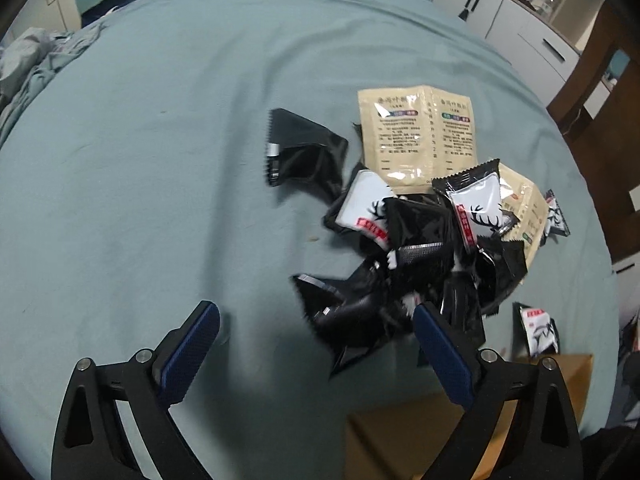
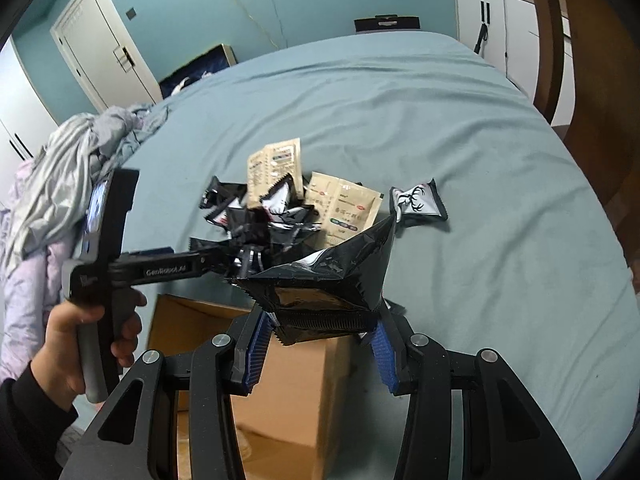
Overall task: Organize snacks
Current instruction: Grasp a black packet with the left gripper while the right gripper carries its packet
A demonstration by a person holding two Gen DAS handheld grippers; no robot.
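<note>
Right gripper (image 2: pixel 320 344) clamps a black snack packet (image 2: pixel 320 280), long axis 9-to-3, over the cardboard box (image 2: pixel 280 380). Left gripper (image 1: pixel 316 344) gapes empty, nearer the snack pile (image 1: pixel 420 248) on the bed (image 1: pixel 160 160), at its 1 o'clock.

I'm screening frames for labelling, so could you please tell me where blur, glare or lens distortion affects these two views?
Left wrist view: the pile of black packets is smeared by motion blur, the beige sachets stay fairly readable, and the fisheye bows the bed with dark corners. Right wrist view: sharper; the black packet in the right claw shows glare, and the pile behind is slightly blurred.
</note>
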